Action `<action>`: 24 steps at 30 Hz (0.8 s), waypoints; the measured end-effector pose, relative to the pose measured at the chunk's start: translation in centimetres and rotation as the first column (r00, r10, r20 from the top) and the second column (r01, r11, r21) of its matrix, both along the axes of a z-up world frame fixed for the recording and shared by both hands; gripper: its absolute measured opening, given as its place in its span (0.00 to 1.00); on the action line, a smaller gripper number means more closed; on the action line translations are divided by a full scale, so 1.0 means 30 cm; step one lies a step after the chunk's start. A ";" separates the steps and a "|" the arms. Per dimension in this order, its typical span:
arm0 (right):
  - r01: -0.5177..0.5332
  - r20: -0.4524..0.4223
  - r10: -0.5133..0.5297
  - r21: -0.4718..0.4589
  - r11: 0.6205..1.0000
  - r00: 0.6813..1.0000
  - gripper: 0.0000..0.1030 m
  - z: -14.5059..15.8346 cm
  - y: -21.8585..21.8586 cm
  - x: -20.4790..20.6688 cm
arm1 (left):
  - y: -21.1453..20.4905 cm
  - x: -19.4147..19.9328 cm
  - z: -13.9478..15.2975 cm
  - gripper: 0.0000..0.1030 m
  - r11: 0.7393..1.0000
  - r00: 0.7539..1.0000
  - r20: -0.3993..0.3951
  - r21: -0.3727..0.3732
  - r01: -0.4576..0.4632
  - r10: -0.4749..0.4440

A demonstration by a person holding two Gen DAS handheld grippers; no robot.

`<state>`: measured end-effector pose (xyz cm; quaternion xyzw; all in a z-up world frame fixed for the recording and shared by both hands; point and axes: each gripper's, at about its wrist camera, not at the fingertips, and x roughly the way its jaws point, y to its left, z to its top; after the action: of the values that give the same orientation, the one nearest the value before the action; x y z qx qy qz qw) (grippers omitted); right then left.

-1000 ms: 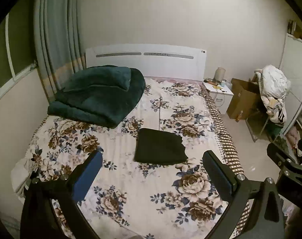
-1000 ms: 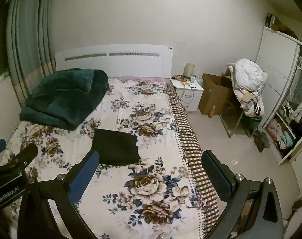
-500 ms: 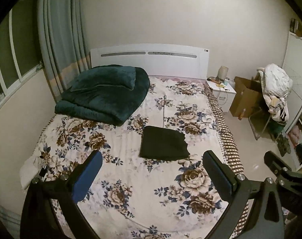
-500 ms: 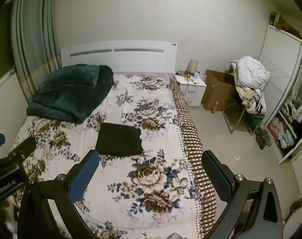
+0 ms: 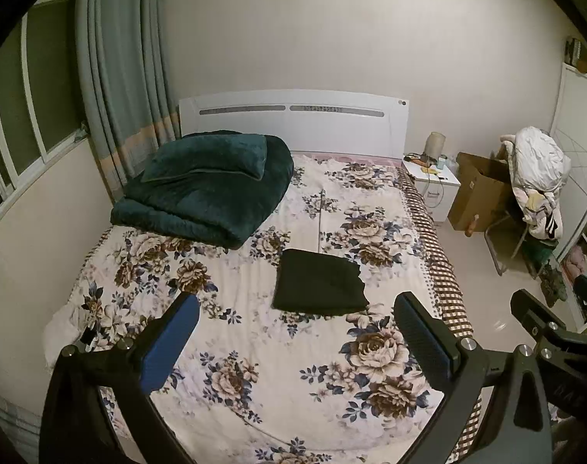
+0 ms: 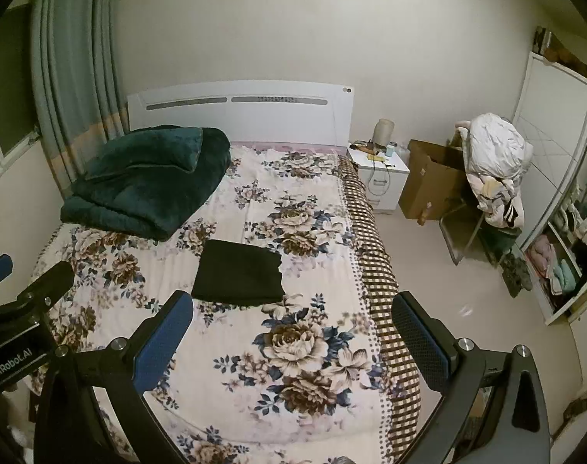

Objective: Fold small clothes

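We hold both grippers spread wide and empty above the foot of the bed (image 5: 255, 379), well clear of the bedding. The left gripper (image 5: 293, 332) has the dark folded garment (image 5: 319, 284) straight ahead of it, just beyond its fingertips and a little toward its right finger. From the right gripper (image 6: 293, 328) the same dark folded garment (image 6: 239, 275) lies ahead and off toward its left finger.

The garment sits flat on the floral bedspread as a neat, roughly square packet, so we judge the folding of this piece to be done or nearly so. It looks like thin, soft cloth: light, limp, with no stiffness to carry its own shape. If we lift it by one corner, the layers will likely slide open. We would take hold at the near edge, pinching through all layers at both corners, one gripper to each. The soft mattress beneath should give a little, which helps a finger slip under.

Much stays unclear. The cloth is so dark that its layers, seams and kind of garment cannot be made out. A pale bundle (image 5: 63, 332) at the bed's edge, outside the left gripper's left finger, is too cut off to identify. A teal blanket (image 5: 208, 185) rests far ahead, near the headboard.
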<state>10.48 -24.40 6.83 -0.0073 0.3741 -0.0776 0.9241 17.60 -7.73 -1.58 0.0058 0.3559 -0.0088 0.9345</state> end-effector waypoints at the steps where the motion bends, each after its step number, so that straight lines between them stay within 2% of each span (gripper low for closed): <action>1: -0.001 0.002 0.001 -0.002 1.000 1.000 1.00 0.003 0.000 0.001 | -0.002 -0.004 0.002 1.00 1.000 1.000 -0.001 -0.001 0.000 0.000; 24: -0.007 0.022 0.007 0.005 1.000 1.000 1.00 0.020 0.003 0.015 | 0.001 -0.012 0.041 1.00 1.000 1.000 0.012 -0.008 -0.007 0.007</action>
<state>10.94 -24.31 7.45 -0.0056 0.3640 -0.0737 0.9285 17.22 -7.68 -0.36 0.0011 0.3500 -0.0067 0.9367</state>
